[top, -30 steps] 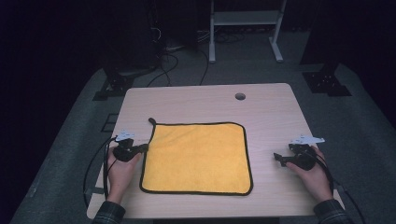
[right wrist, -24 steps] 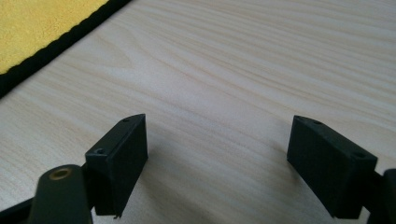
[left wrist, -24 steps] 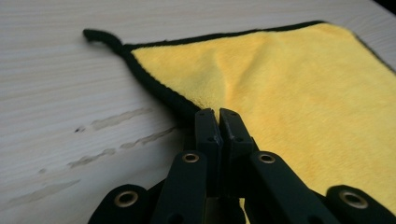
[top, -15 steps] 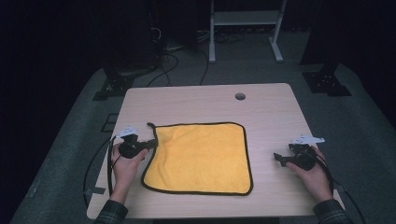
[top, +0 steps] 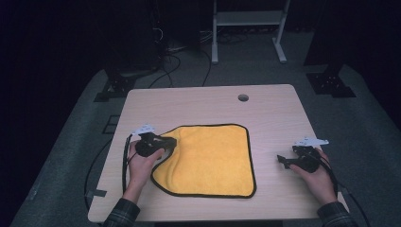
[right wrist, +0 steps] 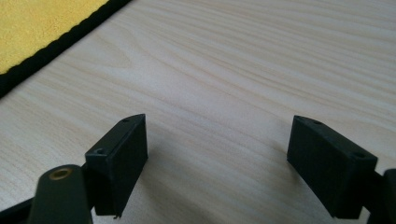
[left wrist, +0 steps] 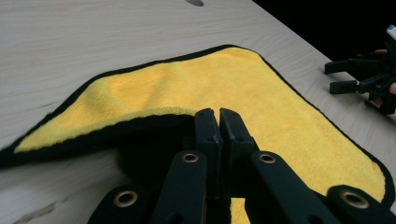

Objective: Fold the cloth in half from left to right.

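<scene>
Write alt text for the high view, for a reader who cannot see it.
A person's left tongs are shut on the left edge of a yellow cloth, lifting and folding it inward on a light wooden table. The right tongs rest open on the table, apart from the cloth.

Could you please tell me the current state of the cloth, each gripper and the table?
yellow cloth: mostly flat, its left edge lifted and folded inward.
left gripper: shut on the cloth's left edge.
right gripper: open, nothing between its jaws, apart from the cloth.
table: bare wood around the cloth.
</scene>
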Demonstrator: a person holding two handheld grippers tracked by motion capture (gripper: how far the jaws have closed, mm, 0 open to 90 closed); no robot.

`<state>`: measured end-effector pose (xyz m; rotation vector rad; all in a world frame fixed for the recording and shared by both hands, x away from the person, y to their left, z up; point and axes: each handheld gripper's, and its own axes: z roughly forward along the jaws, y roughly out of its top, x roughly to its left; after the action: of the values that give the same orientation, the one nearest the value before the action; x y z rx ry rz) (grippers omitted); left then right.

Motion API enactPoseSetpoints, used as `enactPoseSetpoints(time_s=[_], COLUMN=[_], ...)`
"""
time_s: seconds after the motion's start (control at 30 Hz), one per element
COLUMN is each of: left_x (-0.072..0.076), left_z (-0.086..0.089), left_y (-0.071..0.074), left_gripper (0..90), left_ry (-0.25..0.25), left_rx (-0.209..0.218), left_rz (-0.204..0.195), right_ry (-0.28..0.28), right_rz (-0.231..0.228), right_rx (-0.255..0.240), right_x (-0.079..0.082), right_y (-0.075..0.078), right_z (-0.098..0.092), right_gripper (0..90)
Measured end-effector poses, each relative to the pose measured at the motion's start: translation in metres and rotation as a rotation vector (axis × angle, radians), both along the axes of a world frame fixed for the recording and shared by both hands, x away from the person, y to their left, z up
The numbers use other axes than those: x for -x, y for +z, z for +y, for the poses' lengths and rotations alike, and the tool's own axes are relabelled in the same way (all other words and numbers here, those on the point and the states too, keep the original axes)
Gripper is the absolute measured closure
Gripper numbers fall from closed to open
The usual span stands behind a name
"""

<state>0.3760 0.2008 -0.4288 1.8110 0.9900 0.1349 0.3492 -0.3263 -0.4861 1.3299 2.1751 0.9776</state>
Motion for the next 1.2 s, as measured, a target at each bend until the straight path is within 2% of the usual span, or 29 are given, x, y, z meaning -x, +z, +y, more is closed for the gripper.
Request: enactPoseSetpoints(time_s=[0.37,0.6,0.77,1.2], left_x=[-0.009,-0.013,-0.015,-0.023], left_z=[-0.048,-0.071,-0.087,-0.128], left_y=[0.001,0.001,-0.001,-0.003], left_gripper=[86.8,86.8,86.8,86.9], left_ry=[-0.103,-0.149,-0.186,-0.251], left_rx=[-0.001,0.014,-0.008,0.005], left_rz=[-0.001,0.003,0.007,0.017], right_ry=[0.000,0.002,0.002,0.004], right_rz=[0.001,0.002,0.002,0.002], right_rx=[-0.001,-0.001,0.000,0.001], right_x=[0.000,0.000,0.000,0.000], right_y=[0.000,0.000,0.000,0.000], right_z=[0.000,0.000,0.000,0.000], right_gripper=[19.2,18.7,18.7,18.5])
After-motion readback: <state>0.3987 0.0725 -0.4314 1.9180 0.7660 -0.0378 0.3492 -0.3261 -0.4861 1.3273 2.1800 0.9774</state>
